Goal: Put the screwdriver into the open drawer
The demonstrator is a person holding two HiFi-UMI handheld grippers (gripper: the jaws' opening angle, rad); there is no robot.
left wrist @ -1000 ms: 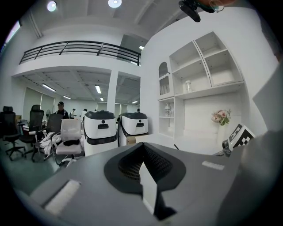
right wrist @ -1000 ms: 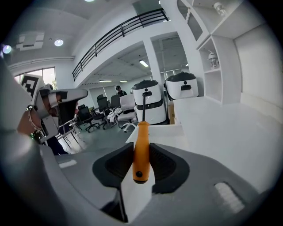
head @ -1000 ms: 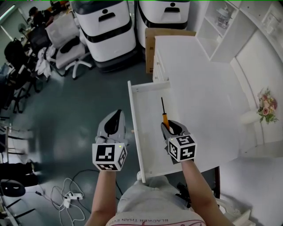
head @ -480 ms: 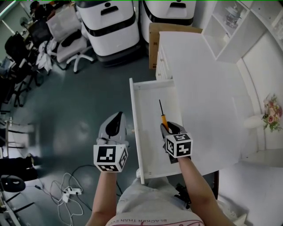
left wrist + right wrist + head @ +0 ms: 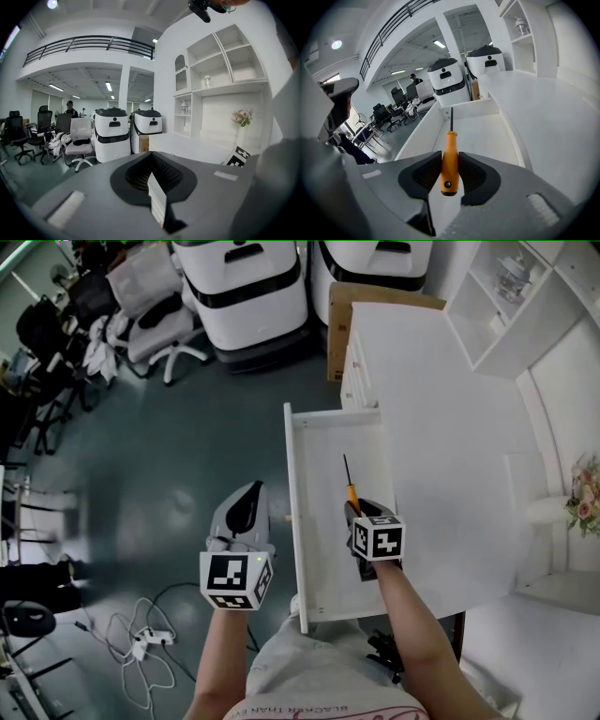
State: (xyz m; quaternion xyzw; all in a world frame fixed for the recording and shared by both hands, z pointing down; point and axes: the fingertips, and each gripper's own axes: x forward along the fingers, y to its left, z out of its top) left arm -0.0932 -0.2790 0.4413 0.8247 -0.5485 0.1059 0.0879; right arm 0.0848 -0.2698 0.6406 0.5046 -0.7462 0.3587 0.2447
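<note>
A screwdriver (image 5: pixel 351 487) with an orange handle and thin black shaft points away from me over the open white drawer (image 5: pixel 323 442). My right gripper (image 5: pixel 357 514) is shut on the handle (image 5: pixel 450 159), and the shaft (image 5: pixel 451 119) sticks out forward over the drawer floor (image 5: pixel 483 136). It hangs above the near half of the drawer, tilted downward. My left gripper (image 5: pixel 249 495) is outside the drawer, to the left of its side wall, over the dark floor. Its jaws (image 5: pixel 151 161) are shut with nothing between them.
The drawer juts from a white cabinet whose top (image 5: pixel 450 427) lies to the right, with shelves (image 5: pixel 525 306) and a flower vase (image 5: pixel 583 504) beyond. Two white machines (image 5: pixel 246 287) and office chairs (image 5: pixel 155 320) stand ahead. Cables and a power strip (image 5: pixel 141 650) lie on the floor at lower left.
My right gripper has sunk lower toward the drawer floor with the screwdriver still in it. The left gripper has barely shifted.
</note>
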